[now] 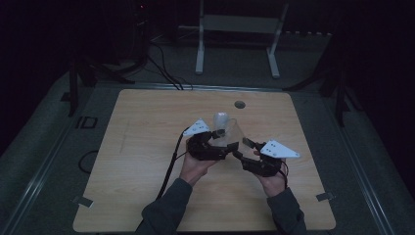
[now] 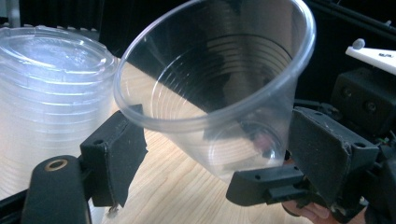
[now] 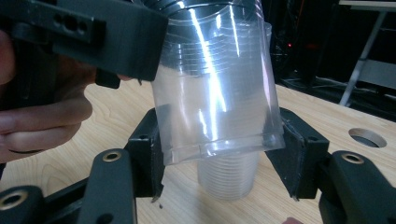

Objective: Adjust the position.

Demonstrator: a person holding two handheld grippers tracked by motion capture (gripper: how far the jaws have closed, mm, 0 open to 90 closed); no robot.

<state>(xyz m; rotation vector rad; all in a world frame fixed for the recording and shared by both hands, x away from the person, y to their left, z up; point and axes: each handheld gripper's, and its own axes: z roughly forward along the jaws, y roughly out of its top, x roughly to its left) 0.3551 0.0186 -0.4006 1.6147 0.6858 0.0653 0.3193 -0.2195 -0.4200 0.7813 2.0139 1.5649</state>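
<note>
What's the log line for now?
right gripper: shut on clear cup | left gripper: open by rim | cup stack: on table

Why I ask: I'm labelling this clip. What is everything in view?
Clear plastic cup: one, see-through, in the air over the table's middle, base end between the right gripper's jaws.
Stack of clear plastic cups: one stack, number unclear, standing on the table just behind the held cup.
Light wooden table: one, centre of the high view.
Round hole: one, dark, near the table's far edge.
White metal stand: one, on the floor beyond the table.
Left gripper: black, jaws flanking the cup's rim.
Right gripper: black, shut on the cup.
Hands: two, left hand, right hand, with grey sleeves.
</note>
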